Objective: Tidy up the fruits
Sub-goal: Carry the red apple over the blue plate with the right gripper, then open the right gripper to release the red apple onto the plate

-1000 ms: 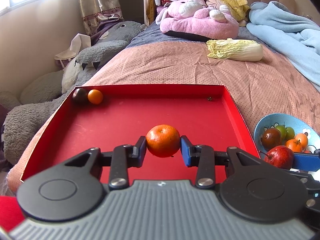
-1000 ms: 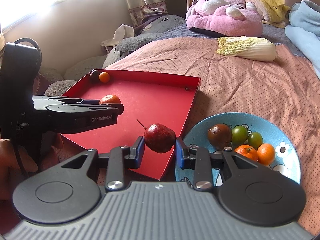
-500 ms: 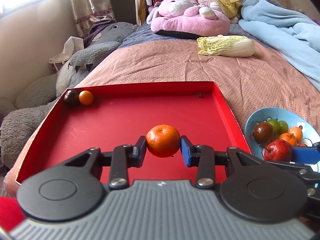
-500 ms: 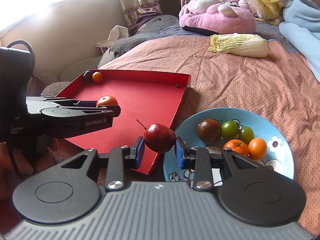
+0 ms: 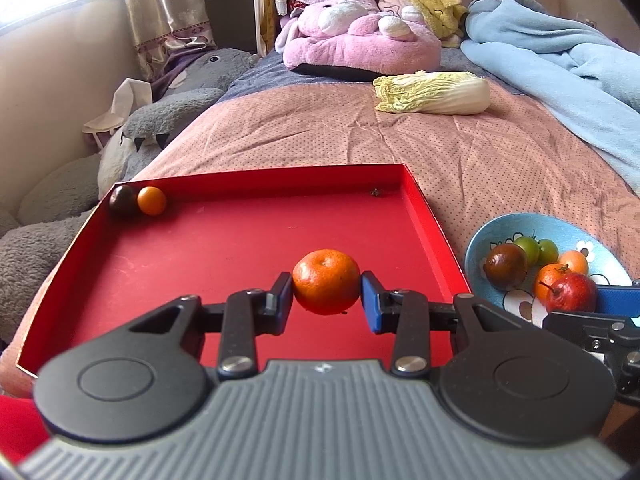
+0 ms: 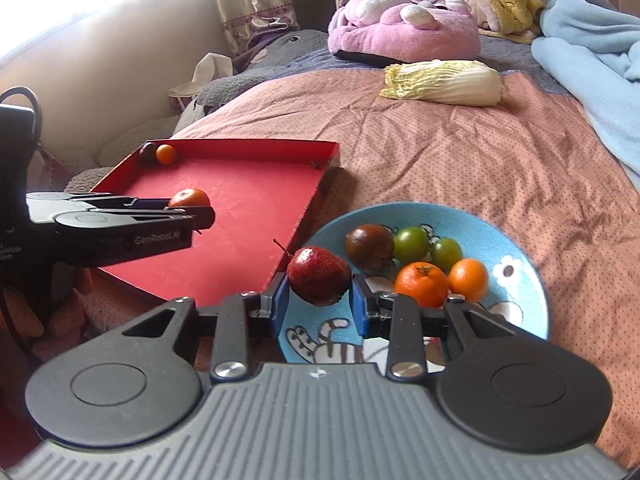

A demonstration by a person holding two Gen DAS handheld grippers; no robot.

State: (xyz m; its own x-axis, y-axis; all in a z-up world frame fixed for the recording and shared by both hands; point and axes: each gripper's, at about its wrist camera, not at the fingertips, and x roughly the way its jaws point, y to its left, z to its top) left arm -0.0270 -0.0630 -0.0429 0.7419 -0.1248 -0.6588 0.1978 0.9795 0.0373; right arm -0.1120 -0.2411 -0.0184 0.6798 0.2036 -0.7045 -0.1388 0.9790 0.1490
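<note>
My left gripper [image 5: 326,294] is shut on a tangerine [image 5: 326,287] and holds it above the red tray [image 5: 200,256]. In the tray's far left corner lie a dark fruit [image 5: 122,200] and a small orange fruit [image 5: 151,200]. My right gripper [image 6: 318,294] is shut on a dark red fruit with a stem [image 6: 319,275], held over the near left rim of the blue bowl [image 6: 520,300]. The bowl holds a dark tomato [image 6: 369,247], two green ones [image 6: 411,243], a tangerine [image 6: 421,283] and a small orange fruit [image 6: 468,279]. The left gripper [image 6: 188,216] also shows in the right wrist view, over the tray.
Tray and bowl rest on a pink dotted bedspread [image 5: 360,136]. A napa cabbage [image 5: 434,92] lies farther back, with a pink plush toy [image 5: 360,44] and a blue blanket [image 5: 560,52] behind. Grey plush toys [image 5: 160,120] line the bed's left side.
The right gripper has carried the red fruit to the right, from above the tray's edge to above the bowl's rim. The left gripper still holds the tangerine over the tray, hardly shifted.
</note>
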